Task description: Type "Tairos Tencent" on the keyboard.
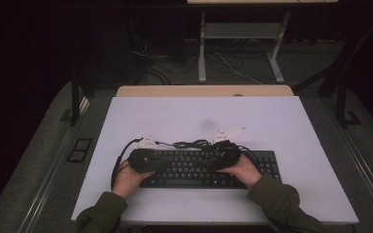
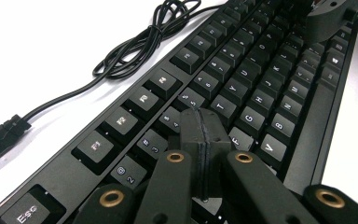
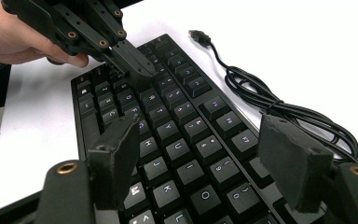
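Observation:
A black keyboard (image 1: 194, 170) lies near the front of the white table (image 1: 272, 126), its black cable (image 1: 189, 143) coiled behind it. My left gripper (image 1: 143, 159) hovers over the keyboard's left end; its jaws are shut together, tips just above the number and letter keys (image 2: 205, 128). In the right gripper view the left gripper (image 3: 137, 65) points at the upper-left keys. My right gripper (image 1: 223, 158) is over the keyboard's right half, jaws wide open with keys (image 3: 191, 154) between the fingers (image 3: 291, 158). The cable's USB plug (image 3: 196, 35) lies loose on the table.
Beyond the white table stands a wooden edge (image 1: 204, 91) and a desk frame (image 1: 243, 43) with floor cables. The cable coil (image 2: 140, 42) sits close behind the keyboard's function row. Both hands (image 1: 126, 177) rest at the keyboard's front edge.

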